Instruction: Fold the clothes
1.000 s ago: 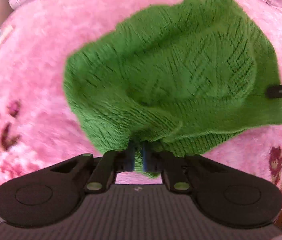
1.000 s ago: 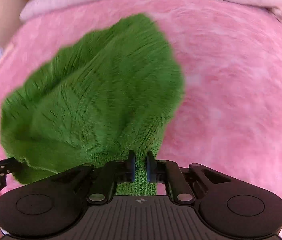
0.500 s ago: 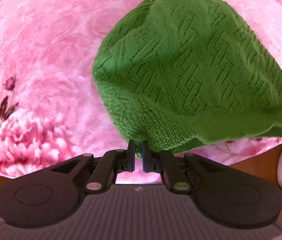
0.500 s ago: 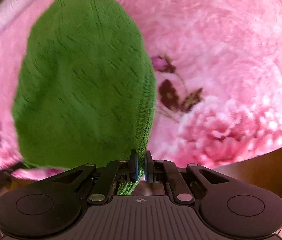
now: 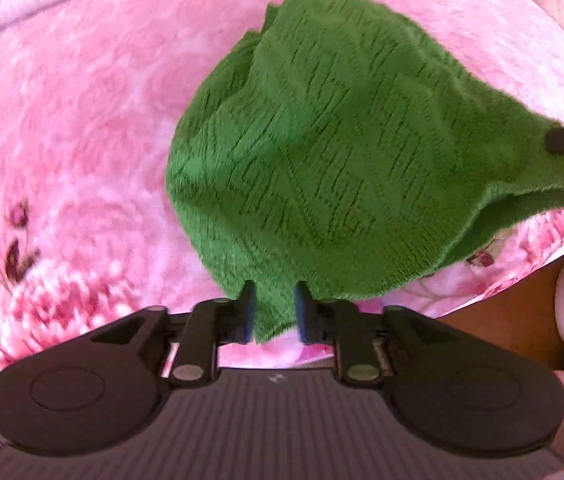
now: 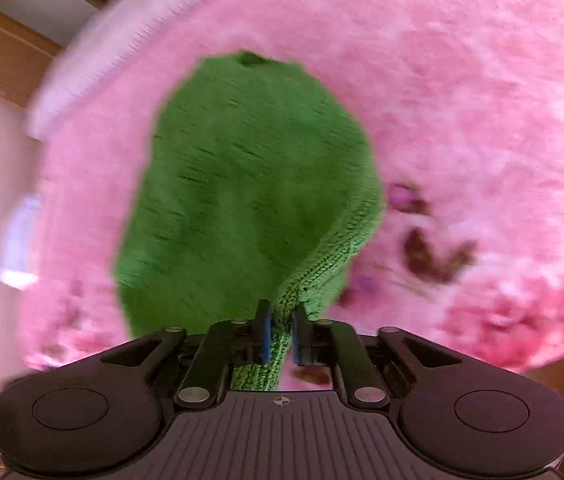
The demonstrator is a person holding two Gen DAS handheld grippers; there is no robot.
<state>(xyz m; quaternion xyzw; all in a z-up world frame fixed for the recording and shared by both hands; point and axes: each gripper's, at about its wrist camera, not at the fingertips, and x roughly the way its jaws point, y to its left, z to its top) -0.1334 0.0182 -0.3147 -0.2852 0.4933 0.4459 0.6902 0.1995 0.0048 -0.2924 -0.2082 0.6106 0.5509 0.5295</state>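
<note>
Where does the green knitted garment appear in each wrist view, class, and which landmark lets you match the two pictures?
Left wrist view: green knitted garment fills centre and right, its near corner between the left gripper fingers.
Right wrist view: it lies centre-left, its ribbed edge between the right gripper fingers.
Shared landmark: the pink floral blanket beneath.

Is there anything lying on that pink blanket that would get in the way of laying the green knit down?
Nothing visible does. The green knit hangs over the pink blanket, whose visible stretches show only its printed flowers. A corner of the knit sits between each gripper's jaws, left gripper and right gripper, which have just been opening.
</note>
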